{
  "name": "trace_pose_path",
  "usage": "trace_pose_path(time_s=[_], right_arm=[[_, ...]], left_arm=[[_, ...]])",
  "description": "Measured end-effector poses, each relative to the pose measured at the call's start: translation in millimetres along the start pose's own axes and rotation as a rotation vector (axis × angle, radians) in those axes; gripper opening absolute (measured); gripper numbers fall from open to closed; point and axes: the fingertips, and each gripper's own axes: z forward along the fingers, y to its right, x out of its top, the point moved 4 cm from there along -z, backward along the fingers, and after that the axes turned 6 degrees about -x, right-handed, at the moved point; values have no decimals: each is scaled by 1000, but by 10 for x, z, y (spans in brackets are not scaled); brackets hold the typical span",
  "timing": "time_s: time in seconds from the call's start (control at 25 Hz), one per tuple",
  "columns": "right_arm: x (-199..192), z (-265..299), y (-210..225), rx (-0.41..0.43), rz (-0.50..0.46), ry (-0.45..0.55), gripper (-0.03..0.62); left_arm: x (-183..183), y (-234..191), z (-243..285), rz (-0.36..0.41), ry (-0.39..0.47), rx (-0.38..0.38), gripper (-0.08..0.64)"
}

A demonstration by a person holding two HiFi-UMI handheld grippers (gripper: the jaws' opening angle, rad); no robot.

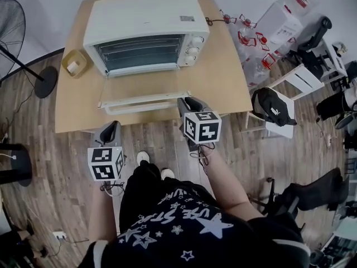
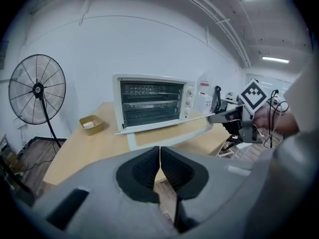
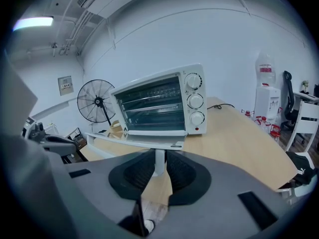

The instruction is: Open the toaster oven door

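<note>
Head view: we look down on a wooden desk (image 1: 226, 80) with the white toaster oven (image 1: 146, 21) standing along its far edge, closer to the far left corner than to the right one. Its glass door (image 1: 142, 99) is down and lies about level, reaching toward the desk's near edge, and we can see the wire racks inside. The right gripper (image 1: 186, 101) is at the door's right end, just inside the near edge of the desk. In the right gripper view we see the door's white handle (image 3: 159, 161) standing between the two black pads, which pinch it from both sides.

The left gripper (image 1: 113, 128) hangs beyond the desk's near edge, over the wooden floor (image 1: 50, 166), off the near left corner and apart from the door. In the left gripper view we see its pads pressed together with nothing between them.

A small tan tray (image 1: 74, 63) sits at the desk's left edge, just beside the oven, with a small pale thing in it. A standing fan (image 1: 14, 29) is on the floor to the left of the desk. Bottles with red on them (image 1: 251, 41) stand past the desk's right edge.
</note>
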Motion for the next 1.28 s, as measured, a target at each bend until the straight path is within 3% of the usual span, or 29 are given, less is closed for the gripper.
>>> trace_pose_path(time_s=[0.68,1.28], right_arm=[[-726,173,53,20,-2,-97,69],[-963,288,89,29,-23,-119,67]], left_arm=[[-387,198,-59,-44,-59,26,21],[-557,296,-156,-39,-89,42,21]])
